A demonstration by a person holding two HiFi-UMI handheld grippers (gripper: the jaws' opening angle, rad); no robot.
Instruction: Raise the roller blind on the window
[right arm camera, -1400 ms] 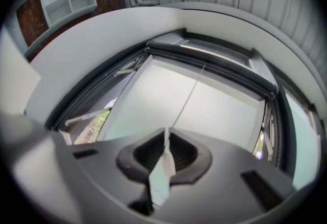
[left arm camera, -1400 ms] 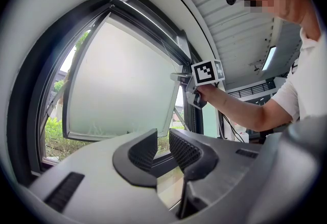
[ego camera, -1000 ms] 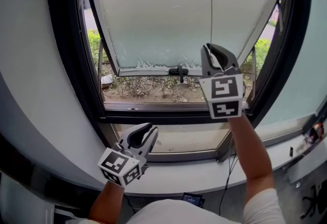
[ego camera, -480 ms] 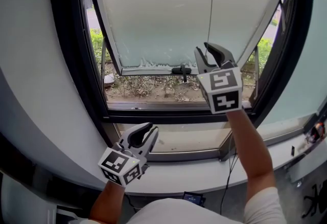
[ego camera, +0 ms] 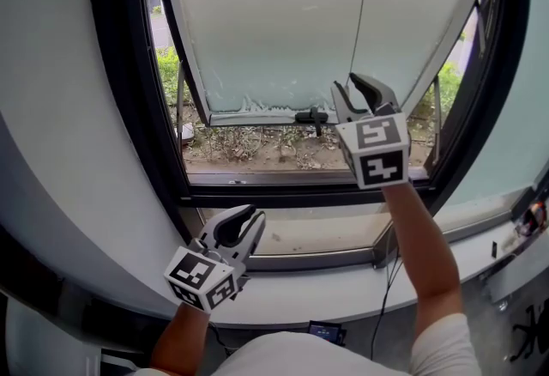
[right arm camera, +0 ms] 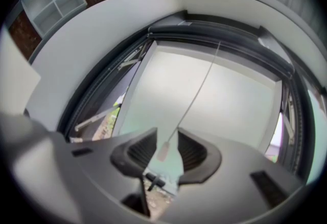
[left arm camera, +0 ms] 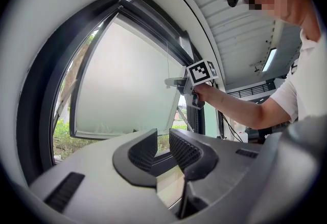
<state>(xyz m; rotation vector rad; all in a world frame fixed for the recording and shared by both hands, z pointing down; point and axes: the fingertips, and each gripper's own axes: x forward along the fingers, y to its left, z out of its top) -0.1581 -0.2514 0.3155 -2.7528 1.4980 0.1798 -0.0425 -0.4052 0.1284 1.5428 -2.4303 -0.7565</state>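
A pale translucent blind (ego camera: 283,22) covers the tilted window sash, with its lower edge a little above the sash's bottom bar. A thin pull cord (ego camera: 362,5) hangs down in front of it. My right gripper (ego camera: 347,84) is raised at the cord's lower end. Its jaws are opening, and the cord's small end piece (right arm camera: 162,152) hangs loose between them, with neither pad pressing on it. My left gripper (ego camera: 250,216) is held low by the sill (ego camera: 300,293), its jaws a little apart with nothing between them. The left gripper view shows the right gripper (left arm camera: 173,83) at the cord (left arm camera: 168,59).
A black handle (ego camera: 310,117) sits on the sash's bottom bar. Dry ground and shrubs (ego camera: 249,147) show through the gap below. Dark window frame (ego camera: 116,91) borders the opening. Cables (ego camera: 390,275) hang at the right of the sill, and a small dark device (ego camera: 323,332) lies below it.
The right gripper's jaws have gone from shut at the cord's end to apart, letting the cord go. The left gripper has not moved.
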